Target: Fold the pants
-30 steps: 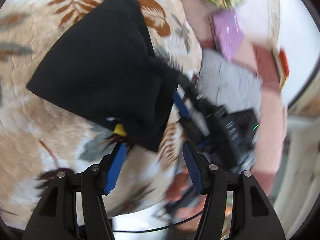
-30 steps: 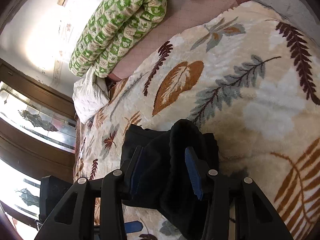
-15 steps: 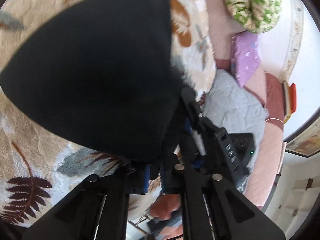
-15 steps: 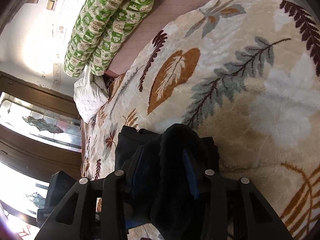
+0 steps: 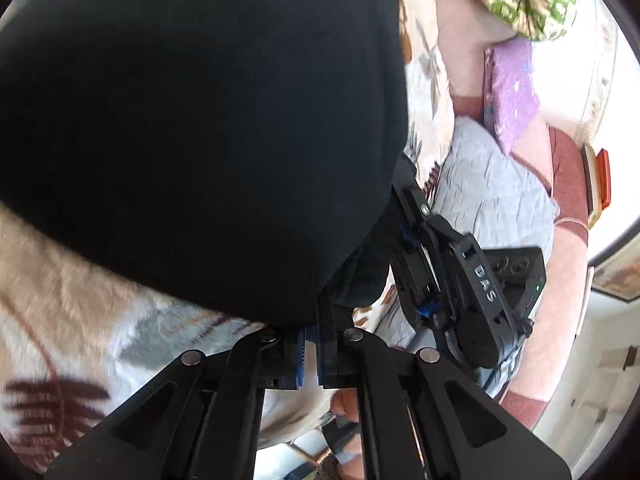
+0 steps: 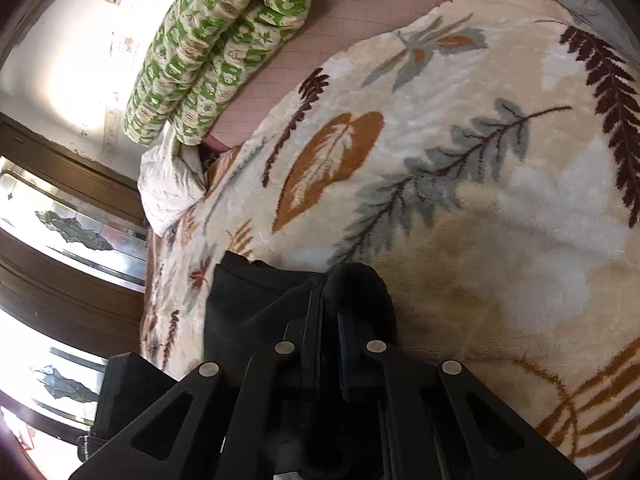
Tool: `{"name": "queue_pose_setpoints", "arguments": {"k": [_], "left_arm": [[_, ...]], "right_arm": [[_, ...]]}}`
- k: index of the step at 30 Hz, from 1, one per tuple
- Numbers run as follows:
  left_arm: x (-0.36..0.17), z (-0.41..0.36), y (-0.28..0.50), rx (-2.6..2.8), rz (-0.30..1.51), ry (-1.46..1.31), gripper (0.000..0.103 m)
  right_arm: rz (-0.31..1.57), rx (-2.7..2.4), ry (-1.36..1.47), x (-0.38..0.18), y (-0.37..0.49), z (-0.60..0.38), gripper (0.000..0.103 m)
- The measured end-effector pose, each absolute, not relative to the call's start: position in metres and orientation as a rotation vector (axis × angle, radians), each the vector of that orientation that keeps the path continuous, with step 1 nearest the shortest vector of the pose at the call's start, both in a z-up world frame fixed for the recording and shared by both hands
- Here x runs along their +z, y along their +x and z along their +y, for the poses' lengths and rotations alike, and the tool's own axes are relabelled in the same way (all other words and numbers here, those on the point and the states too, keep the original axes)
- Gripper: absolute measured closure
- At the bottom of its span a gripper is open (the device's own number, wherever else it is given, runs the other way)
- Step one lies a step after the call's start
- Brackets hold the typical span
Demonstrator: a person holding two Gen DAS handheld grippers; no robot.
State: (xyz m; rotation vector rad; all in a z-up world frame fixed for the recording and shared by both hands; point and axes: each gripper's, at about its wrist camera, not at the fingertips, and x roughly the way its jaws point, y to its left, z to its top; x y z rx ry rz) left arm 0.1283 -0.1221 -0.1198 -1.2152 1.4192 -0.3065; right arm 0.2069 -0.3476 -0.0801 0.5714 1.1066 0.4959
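Note:
Black pants (image 5: 192,120) fill most of the left wrist view, hanging close before the camera over the leaf-patterned blanket (image 5: 80,312). My left gripper (image 5: 310,344) is shut on their lower edge. In the right wrist view a bunched end of the pants (image 6: 272,300) lies on the blanket (image 6: 460,200), and my right gripper (image 6: 328,328) is shut on it. The right gripper (image 5: 440,272) also shows in the left wrist view, just right of the cloth.
A green-patterned rolled quilt (image 6: 220,48) and a white pillow (image 6: 168,188) lie at the bed's far side. A purple cushion (image 5: 512,88) and a grey quilted cover (image 5: 492,196) lie on the pink sheet. Dark wooden glass doors (image 6: 60,240) stand at left.
Both grippers have closed on the pants. The left gripper has moved in on the cloth, which now fills its view. The right gripper's fingers have pinched the bunched end.

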Motion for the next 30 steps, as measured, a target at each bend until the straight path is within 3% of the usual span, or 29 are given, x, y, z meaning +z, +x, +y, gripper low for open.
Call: {"name": "queue_pose_setpoints", "arguments": {"k": [3, 5, 7, 9, 10, 15, 18, 21, 25, 26, 28, 29, 30], "left_arm": [[-0.117, -0.118, 0.125, -0.346, 1.422, -1.230, 0.100], [-0.105, -0.114, 0.119, -0.377, 1.427, -1.190, 0.100], [-0.091, -0.109, 0.109, -0.427, 1.429, -1.147, 0.100], [-0.076, -0.101, 0.097, -0.488, 1.424, -1.083, 0.100], [-0.071, -0.095, 0.093, -0.504, 1.421, -1.058, 0.100], [-0.044, -0.041, 0.099, -0.446, 1.327, -1.047, 0.100], [-0.040, -0.016, 0.118, -0.390, 1.289, -1.064, 0.100], [-0.037, -0.007, 0.140, -0.358, 1.301, -1.007, 0.098], [-0.044, -0.008, 0.163, -0.411, 1.390, -0.908, 0.097], [-0.044, -0.011, 0.172, -0.422, 1.400, -0.883, 0.093], [-0.041, -0.013, 0.183, -0.456, 1.415, -0.819, 0.075], [-0.041, -0.015, 0.190, -0.461, 1.425, -0.788, 0.060], [-0.041, -0.016, 0.196, -0.460, 1.424, -0.756, 0.055]], "right_arm": [[1.097, 0.469, 0.505, -0.092, 0.204, -0.344, 0.096], [1.096, 0.465, 0.537, -0.087, 0.203, -0.346, 0.091], [1.080, 0.457, 0.575, -0.072, 0.198, -0.352, 0.079], [1.054, 0.468, 0.593, -0.056, 0.186, -0.357, 0.058], [1.047, 0.473, 0.590, -0.050, 0.180, -0.357, 0.056], [1.053, 0.435, 0.457, -0.041, 0.148, -0.342, 0.057], [1.043, 0.372, 0.344, -0.048, 0.135, -0.332, 0.074], [1.078, 0.315, 0.372, -0.069, 0.129, -0.341, 0.075], [1.051, 0.346, 0.444, -0.051, 0.126, -0.351, 0.070], [1.033, 0.366, 0.473, -0.044, 0.125, -0.354, 0.068], [1.008, 0.389, 0.529, -0.033, 0.125, -0.362, 0.050], [1.002, 0.379, 0.556, -0.031, 0.125, -0.366, 0.033], [1.010, 0.370, 0.570, -0.032, 0.127, -0.369, 0.028]]}}
